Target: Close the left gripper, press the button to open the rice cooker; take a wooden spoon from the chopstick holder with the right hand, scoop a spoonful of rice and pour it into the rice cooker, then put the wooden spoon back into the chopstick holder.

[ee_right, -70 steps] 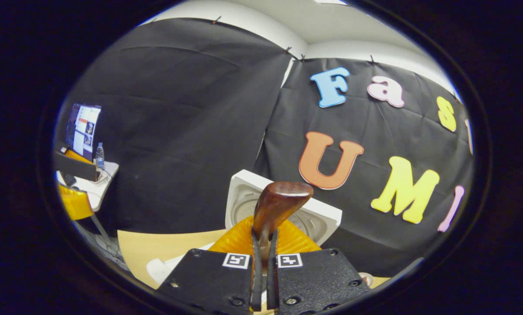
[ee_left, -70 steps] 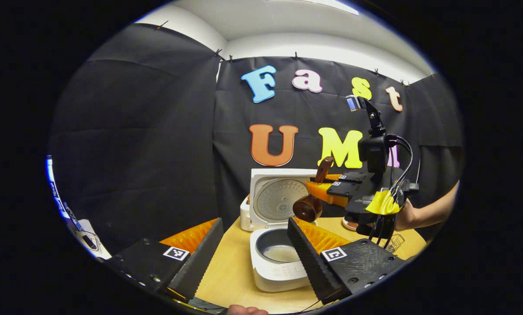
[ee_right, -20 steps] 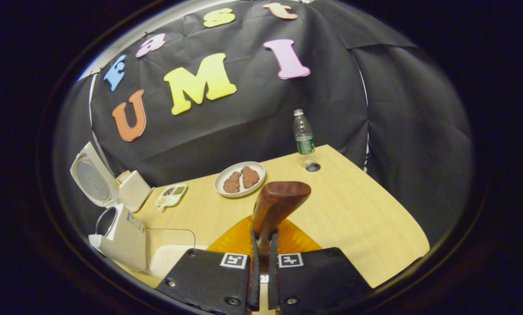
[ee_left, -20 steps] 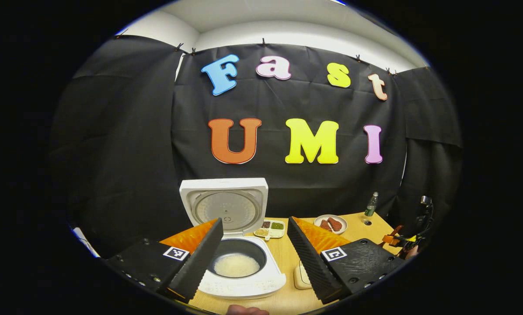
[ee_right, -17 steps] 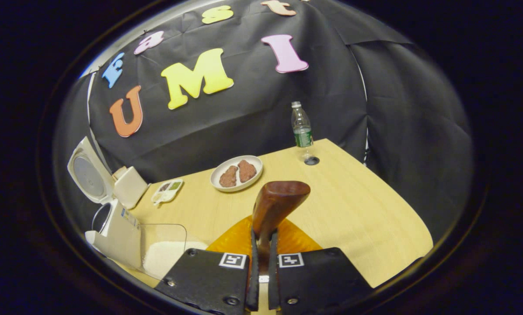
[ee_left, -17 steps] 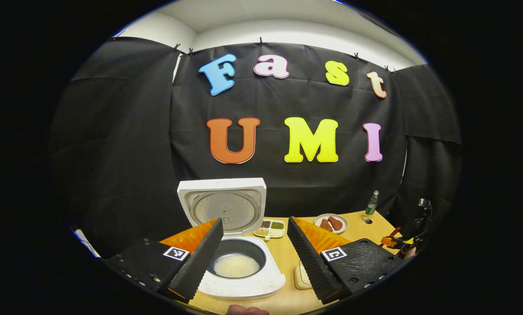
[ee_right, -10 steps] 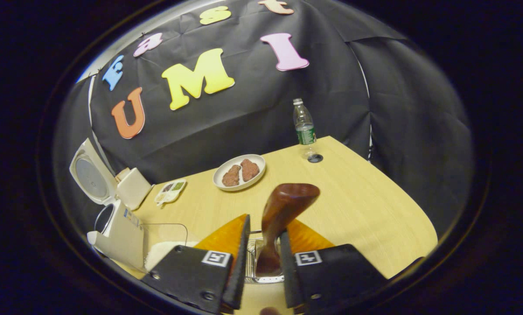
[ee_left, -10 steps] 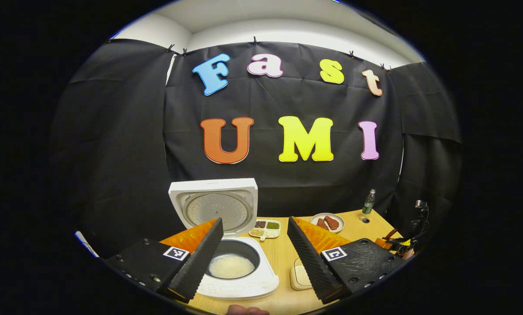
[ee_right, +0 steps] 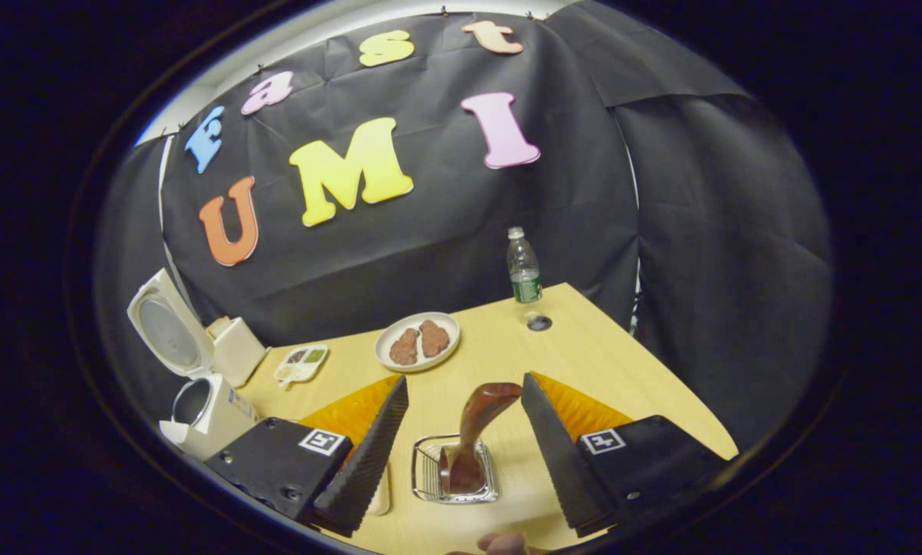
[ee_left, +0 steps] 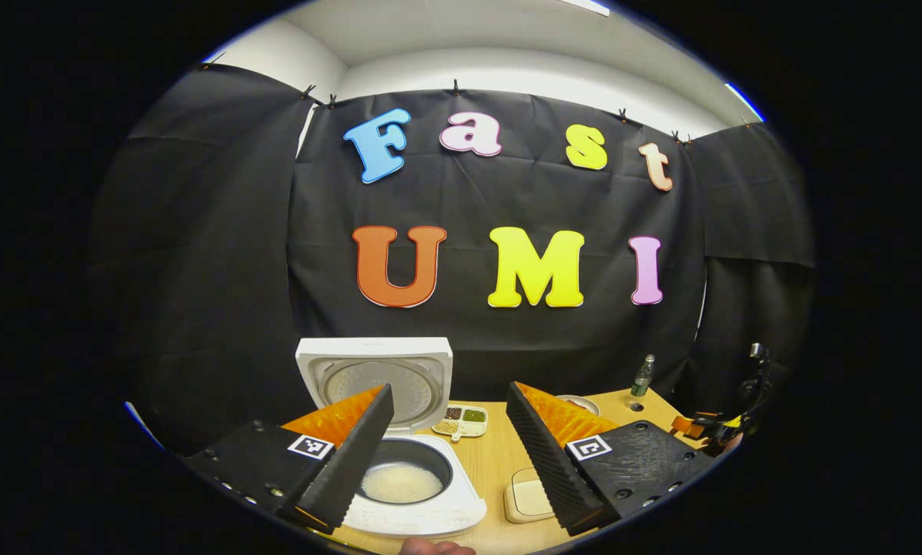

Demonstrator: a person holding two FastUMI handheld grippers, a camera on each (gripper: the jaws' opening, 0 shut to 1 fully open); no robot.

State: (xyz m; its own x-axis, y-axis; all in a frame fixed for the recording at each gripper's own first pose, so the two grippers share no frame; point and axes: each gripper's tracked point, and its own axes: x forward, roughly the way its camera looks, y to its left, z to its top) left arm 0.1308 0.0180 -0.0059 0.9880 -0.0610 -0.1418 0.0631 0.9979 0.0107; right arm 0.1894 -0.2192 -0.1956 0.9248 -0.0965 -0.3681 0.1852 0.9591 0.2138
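Wooden table (ee_right: 630, 370) in the black-cloth booth: right gripper (ee_right: 462, 432) has just let go, fingers now apart, wooden spoon (ee_right: 472, 439) standing in chopstick holder (ee_right: 424, 470), left gripper (ee_left: 447, 447) fingers apart over open rice cooker (ee_left: 399, 470), so task looks done.

I can read no text anywhere; the bottle (ee_right: 523, 276) at my one o'clock has a green label too small to make out; the square coded tags (ee_right: 316, 442) on my gripper bodies carry only black-and-white patterns, no letters or numbers.
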